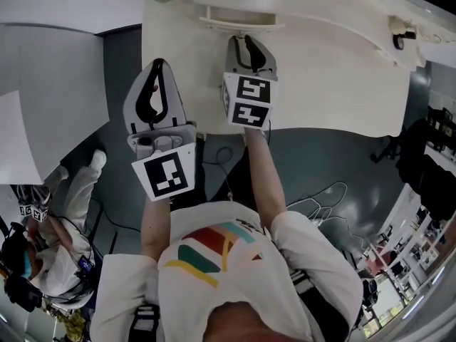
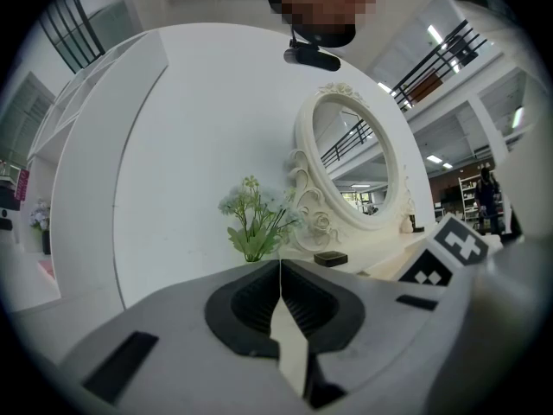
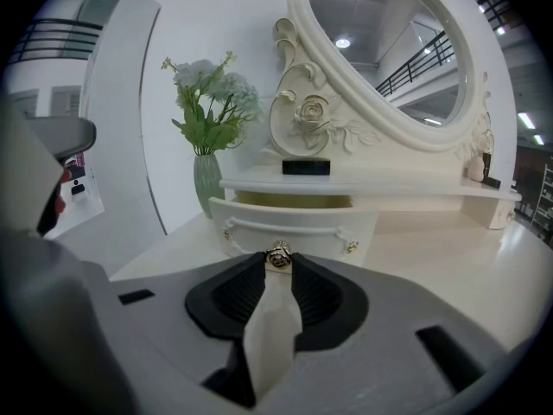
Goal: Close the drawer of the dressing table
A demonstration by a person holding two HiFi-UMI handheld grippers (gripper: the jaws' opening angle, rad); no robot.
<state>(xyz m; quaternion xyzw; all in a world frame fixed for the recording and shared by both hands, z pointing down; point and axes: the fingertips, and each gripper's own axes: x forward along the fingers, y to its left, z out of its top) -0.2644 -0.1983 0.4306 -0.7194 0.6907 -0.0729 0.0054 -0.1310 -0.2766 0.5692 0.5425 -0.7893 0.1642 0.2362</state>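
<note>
**Right gripper on the knob, drawer standing out from the dressing table**

The cream-white wooden drawer sits at the middle of the right gripper view, pulled out from under the narrow white shelf. A yellowish strip of its inside shows along the top. Its long axis runs left to right across the frame and its curved front faces me. In the head view it lies at top centre, with the front towards the bottom of the frame.

My right gripper points straight at that front. Its jaws are pressed on the small round gold knob, which sits between their tips. My left gripper hangs further left, off the table edge, jaws together with nothing between them.

The white tabletop lies bare to the right of the drawer and in front of it. At the left, near the drawer's corner, stands a pale green glass vase of white flowers. A small black box rests on the shelf above. Behind it rises the oval mirror in a carved white frame.
</note>
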